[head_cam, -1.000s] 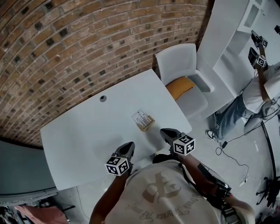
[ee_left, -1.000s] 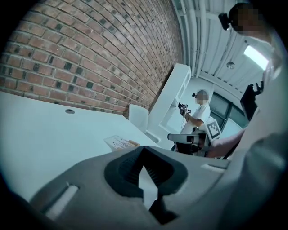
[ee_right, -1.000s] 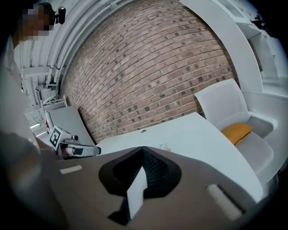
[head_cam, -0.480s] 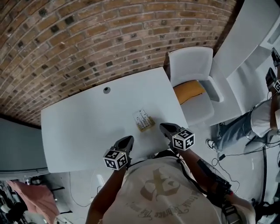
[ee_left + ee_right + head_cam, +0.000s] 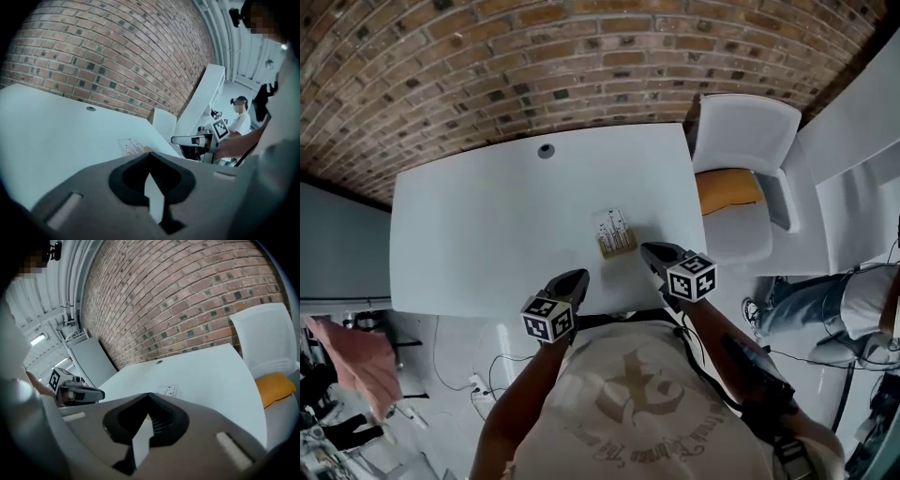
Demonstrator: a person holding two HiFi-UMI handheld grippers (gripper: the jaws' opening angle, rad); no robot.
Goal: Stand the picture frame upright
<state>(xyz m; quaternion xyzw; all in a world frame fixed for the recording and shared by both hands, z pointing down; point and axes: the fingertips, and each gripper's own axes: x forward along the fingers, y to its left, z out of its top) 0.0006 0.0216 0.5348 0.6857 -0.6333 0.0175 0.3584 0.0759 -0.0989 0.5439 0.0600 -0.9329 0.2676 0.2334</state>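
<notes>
Left hand-held gripper (image 5: 576,277) and right hand-held gripper (image 5: 648,249) are closed, empty. The picture frame (image 5: 615,232) lies flat on the bench (image 5: 487,234) just beyond the right one.

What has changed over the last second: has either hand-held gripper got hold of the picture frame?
The right hand-held gripper has edged closer to the picture frame; the left hand-held gripper has moved little, near the front edge of the table. Neither took hold of anything: both stay shut and empty. The frame still lies flat in the same spot.
</notes>
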